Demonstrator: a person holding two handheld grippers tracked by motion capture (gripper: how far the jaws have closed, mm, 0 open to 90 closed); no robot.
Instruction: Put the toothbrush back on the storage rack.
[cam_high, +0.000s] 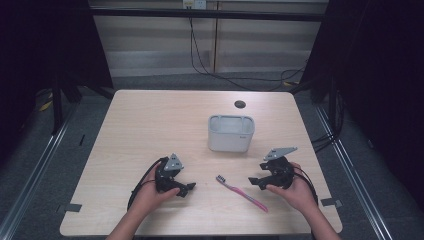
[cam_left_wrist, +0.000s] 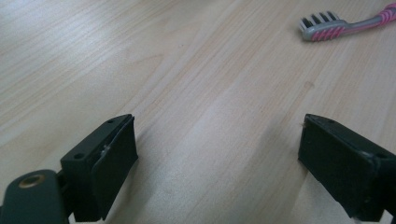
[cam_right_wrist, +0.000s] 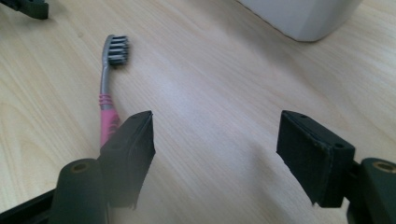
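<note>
Toothbrush (cam_right_wrist: 108, 88) handle hidden low down behind the right tool's (cam_right_wrist: 215, 154) own jaw; in the left gripper view, handle cut off by the right edge. Bin (cam_right_wrist: 303, 14) cropped at the top. Bin interior too small to make out from above.

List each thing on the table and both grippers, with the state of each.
Toothbrush: lying flat on the table, between the grippers, not held.
Bin: upright, open at the top, apart from the toothbrush.
Left gripper: open, nothing between the jaws.
Right gripper: open, nothing between the jaws, toothbrush handle beside one jaw.
</note>
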